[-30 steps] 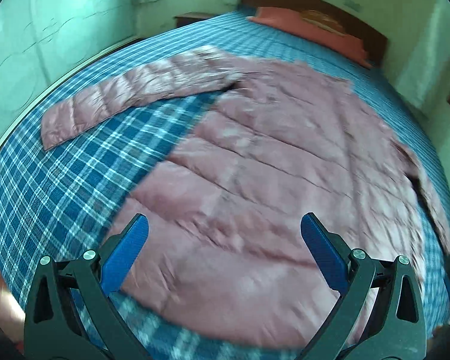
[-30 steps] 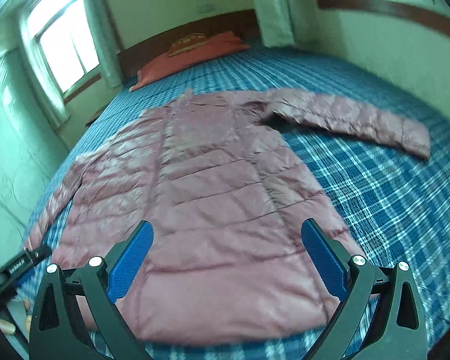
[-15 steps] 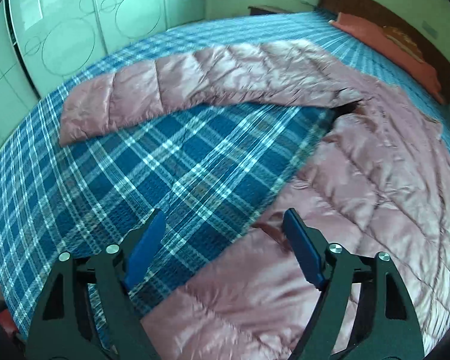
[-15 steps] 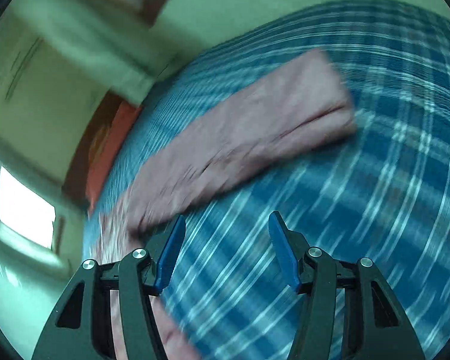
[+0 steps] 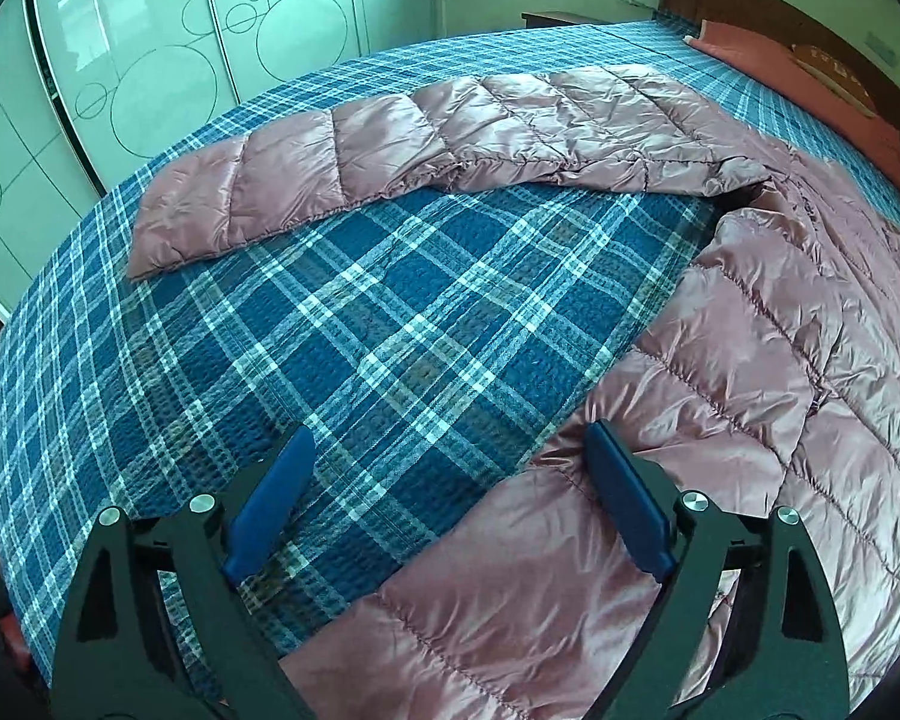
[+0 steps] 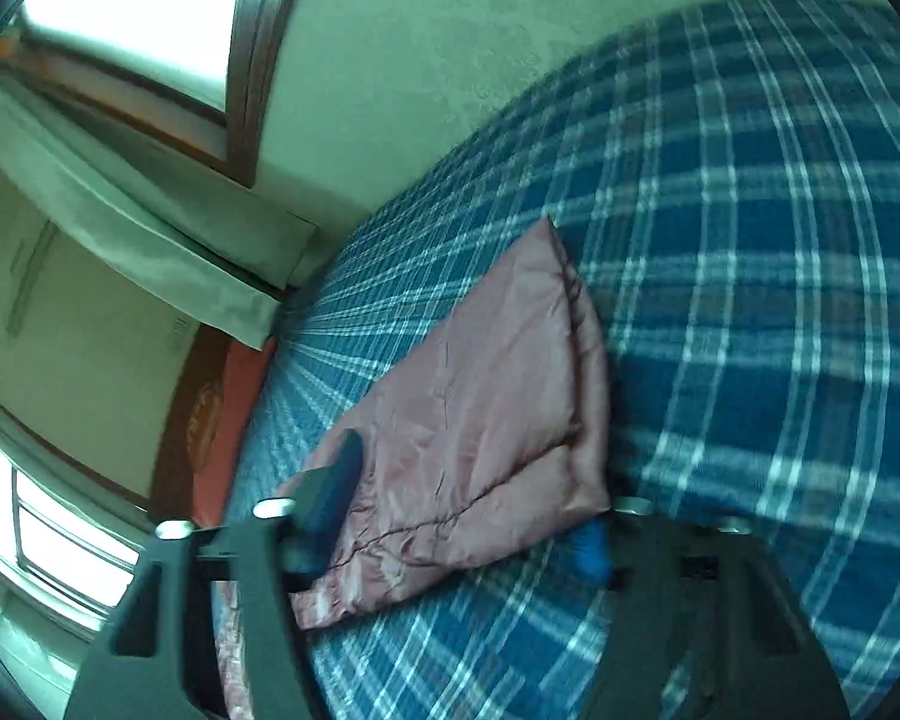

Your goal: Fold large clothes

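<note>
A dusty-pink quilted jacket (image 5: 780, 420) lies flat on the blue plaid bedspread (image 5: 360, 330), one sleeve (image 5: 390, 144) stretched out to the left. My left gripper (image 5: 448, 433) hovers over the jacket's side edge with its jaws opening. Its right finger (image 5: 624, 498) is over the fabric and its left finger over bare plaid, and nothing is pinched. In the right wrist view my right gripper (image 6: 471, 486) is rolled sideways and closing on the cuff end of the other sleeve (image 6: 480, 390). The creased fabric spans both pads and covers the right fingertip.
Pale sliding wardrobe doors (image 5: 150, 60) stand past the bed's left side. An orange pillow (image 5: 810, 72) lies against the dark wooden headboard, with a nightstand (image 5: 558, 18) near it. On the right side a wall, a window (image 6: 138, 12) and a curtain (image 6: 120, 228) border the bed.
My left gripper swung left from over the jacket's body to its side edge, narrowed, then widened. My right gripper swept out to the sleeve, rolled over and took the cuff between its jaws.
</note>
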Tool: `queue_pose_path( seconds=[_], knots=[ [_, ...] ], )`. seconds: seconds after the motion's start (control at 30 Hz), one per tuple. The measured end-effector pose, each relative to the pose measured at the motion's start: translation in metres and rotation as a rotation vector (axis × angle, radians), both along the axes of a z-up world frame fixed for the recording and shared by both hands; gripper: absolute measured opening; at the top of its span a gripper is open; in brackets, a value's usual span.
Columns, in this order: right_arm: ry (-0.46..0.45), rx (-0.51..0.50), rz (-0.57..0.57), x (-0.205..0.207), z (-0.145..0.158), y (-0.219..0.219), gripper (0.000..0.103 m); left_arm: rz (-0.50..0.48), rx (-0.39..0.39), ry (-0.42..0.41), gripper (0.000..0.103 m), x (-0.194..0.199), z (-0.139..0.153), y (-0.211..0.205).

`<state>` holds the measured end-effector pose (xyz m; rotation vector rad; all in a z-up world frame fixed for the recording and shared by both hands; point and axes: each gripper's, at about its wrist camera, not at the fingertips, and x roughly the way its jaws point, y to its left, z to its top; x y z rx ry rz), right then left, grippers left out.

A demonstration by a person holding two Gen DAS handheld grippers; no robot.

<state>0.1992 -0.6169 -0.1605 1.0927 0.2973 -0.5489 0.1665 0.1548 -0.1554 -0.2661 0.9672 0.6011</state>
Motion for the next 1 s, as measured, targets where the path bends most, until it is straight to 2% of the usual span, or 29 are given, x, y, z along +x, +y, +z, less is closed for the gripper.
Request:
queue_pose_path(
  seconds=[0.03, 0.17, 0.23, 0.37, 0.47, 0.7, 1.0],
  knots=[
    [0.013, -0.004, 0.015, 0.005, 0.004, -0.002, 0.018, -0.006, 0.009, 0.004, 0.091, 0.002, -0.001, -0.004],
    [0.049, -0.110, 0.073, 0.025, 0.032, 0.012, 0.016, -0.062, 0.125, 0.031, 0.091, 0.005, 0.004, -0.013],
    [0.045, -0.186, 0.125, 0.040, 0.055, 0.034, 0.016, -0.080, 0.154, 0.042, 0.091, 0.007, 0.002, -0.016],
    [0.030, -0.290, 0.246, 0.077, 0.090, 0.086, 0.016, -0.066, 0.094, 0.026, 0.091, 0.006, -0.004, -0.006],
    [0.018, -0.357, 0.378, 0.124, 0.112, 0.141, 0.016, -0.058, 0.069, 0.017, 0.095, 0.005, -0.009, 0.004],
    [0.015, -0.420, 0.622, 0.202, 0.120, 0.263, 0.016, -0.058, 0.016, -0.006, 0.101, 0.007, -0.014, 0.020],
    [0.073, -0.423, 0.861, 0.278, 0.087, 0.379, 0.016, -0.058, 0.021, -0.029, 0.101, 0.002, -0.016, 0.019]
  ],
)
